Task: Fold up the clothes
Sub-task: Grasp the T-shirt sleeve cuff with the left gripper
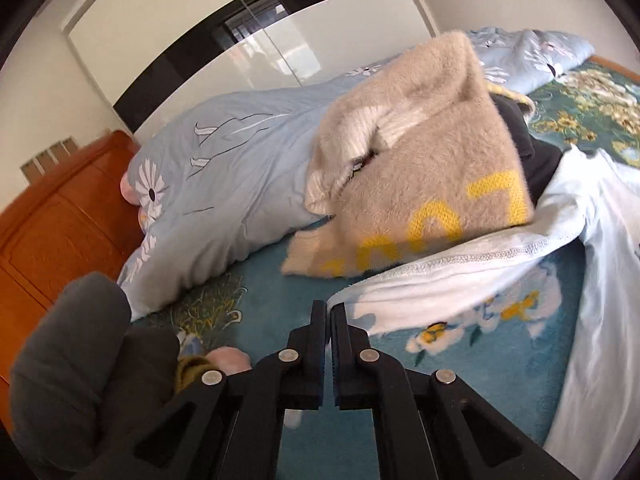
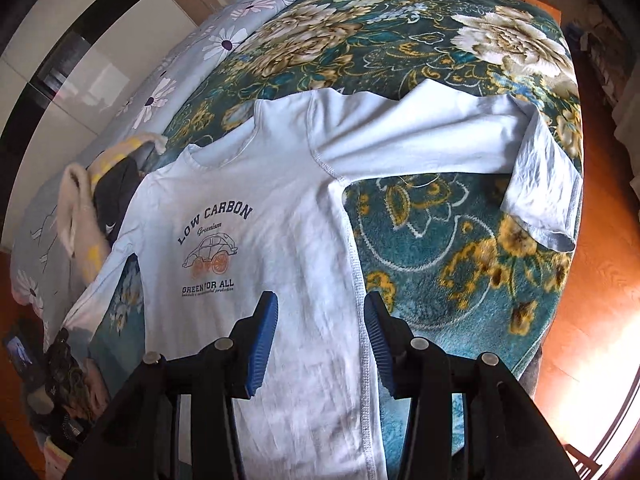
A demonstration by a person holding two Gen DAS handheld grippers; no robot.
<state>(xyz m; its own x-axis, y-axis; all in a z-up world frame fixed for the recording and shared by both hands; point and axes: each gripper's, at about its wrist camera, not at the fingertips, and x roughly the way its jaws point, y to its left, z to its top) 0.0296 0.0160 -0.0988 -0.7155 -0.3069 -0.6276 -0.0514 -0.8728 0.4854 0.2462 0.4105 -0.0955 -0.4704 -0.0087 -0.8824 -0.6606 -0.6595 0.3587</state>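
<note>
Pale-blue T-shirt (image 2: 256,216) is spread flat at frame centre on one floral bedspread (image 2: 460,248), one sleeve reaching the right edge; right gripper (image 2: 320,320) is held wide open above its side seam, empty; left gripper (image 1: 330,336) is nearly closed, holding nothing.

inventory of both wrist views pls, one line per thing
T-shirt: 1, pale blue with a LOW CARBON car print, spread flat on the bed, one sleeve stretched out sideways.
Sweater: 1, fuzzy beige with yellow letters, heaped on the clothes pile beside the shirt.
Dark garment: 1, black, under the sweater in the pile.
Blanket: 1, teal with gold and white flowers, covering the bed.
Duvet: 1, light blue with white daisies, bunched along the far edge.
Headboard: 1, orange wood, at the bed's end.
Wardrobe: 1, glossy white and black, behind the bed.
Sleeve: 1, dark grey, beside the left gripper.
Left gripper: 1, black, shut, nothing visibly held.
Right gripper: 1, black with blue pads, open over the shirt's side seam.
</note>
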